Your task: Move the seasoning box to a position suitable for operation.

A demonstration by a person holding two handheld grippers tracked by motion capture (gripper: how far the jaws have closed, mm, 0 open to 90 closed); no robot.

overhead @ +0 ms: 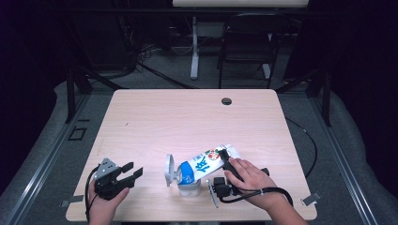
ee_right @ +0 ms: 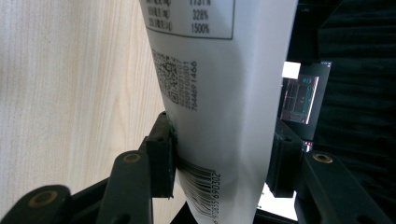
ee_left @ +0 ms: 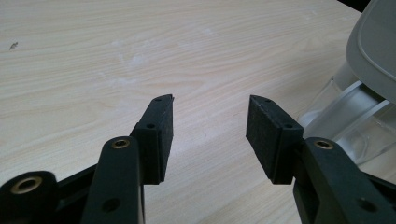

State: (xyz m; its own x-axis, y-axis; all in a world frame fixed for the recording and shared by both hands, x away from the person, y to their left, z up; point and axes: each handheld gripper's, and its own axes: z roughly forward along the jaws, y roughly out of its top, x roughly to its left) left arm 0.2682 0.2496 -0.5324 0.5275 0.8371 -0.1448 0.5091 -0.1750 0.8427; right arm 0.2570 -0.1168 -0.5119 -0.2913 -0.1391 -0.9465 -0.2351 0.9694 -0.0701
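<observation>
A white and blue printed pouch [overhead: 206,164] lies tilted, its blue end low over a clear plastic container [overhead: 189,187] whose grey lid [overhead: 169,169] stands flipped up. My right gripper [overhead: 224,154] is shut on the pouch's upper end. In the right gripper view both pads press the pouch's white back [ee_right: 219,93], near its barcode. My left gripper [overhead: 131,171] rests near the table's front left, to the left of the container, open with nothing between its fingers. In the left gripper view my left gripper [ee_left: 210,126] points over bare wood, with the container [ee_left: 355,116] and lid [ee_left: 378,46] at the right edge.
The light wooden table [overhead: 187,117] has a round cable hole [overhead: 226,101] near its far edge. Behind the table stand a dark chair [overhead: 246,47] and a white desk leg [overhead: 194,47]. A black cable [overhead: 307,140] trails off the table's right side.
</observation>
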